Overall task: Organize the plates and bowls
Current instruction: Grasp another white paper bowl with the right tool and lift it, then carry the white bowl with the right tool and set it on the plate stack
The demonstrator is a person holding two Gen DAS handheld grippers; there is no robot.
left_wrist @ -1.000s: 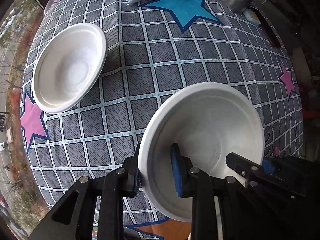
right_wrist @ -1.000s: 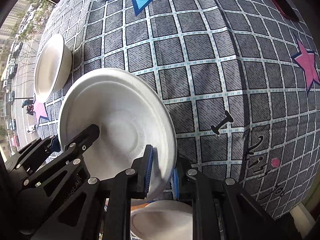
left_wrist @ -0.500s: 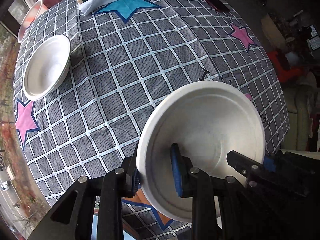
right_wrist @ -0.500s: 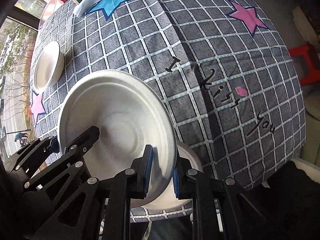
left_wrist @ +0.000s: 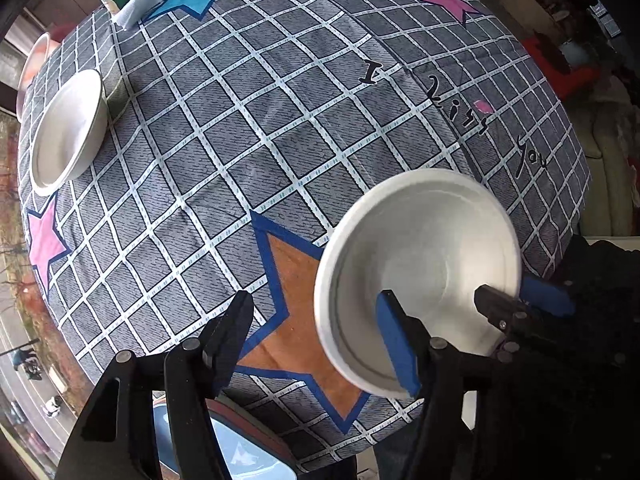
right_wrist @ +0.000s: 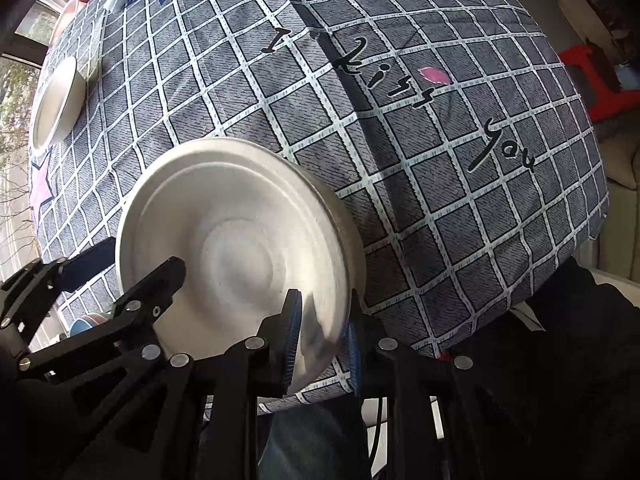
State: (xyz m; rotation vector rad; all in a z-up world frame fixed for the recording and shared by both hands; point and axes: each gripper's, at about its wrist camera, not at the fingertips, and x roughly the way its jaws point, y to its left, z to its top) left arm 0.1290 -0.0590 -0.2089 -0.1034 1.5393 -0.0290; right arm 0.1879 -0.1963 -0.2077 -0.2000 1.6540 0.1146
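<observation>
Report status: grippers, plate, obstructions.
Left gripper and right gripper just opening, pads off. Plate loose between both. Bowl far left, nothing blocking.

Matt white moulded-pulp bowl (left_wrist: 420, 256), woven printed cloth tablecloth (left_wrist: 248, 128), matt black plastic hand-held gripper (left_wrist: 316, 332)

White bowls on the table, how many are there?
2 for sure: the far bowl by the table's left edge, and the near bowl at its front edge. Another may hide under it.
</observation>
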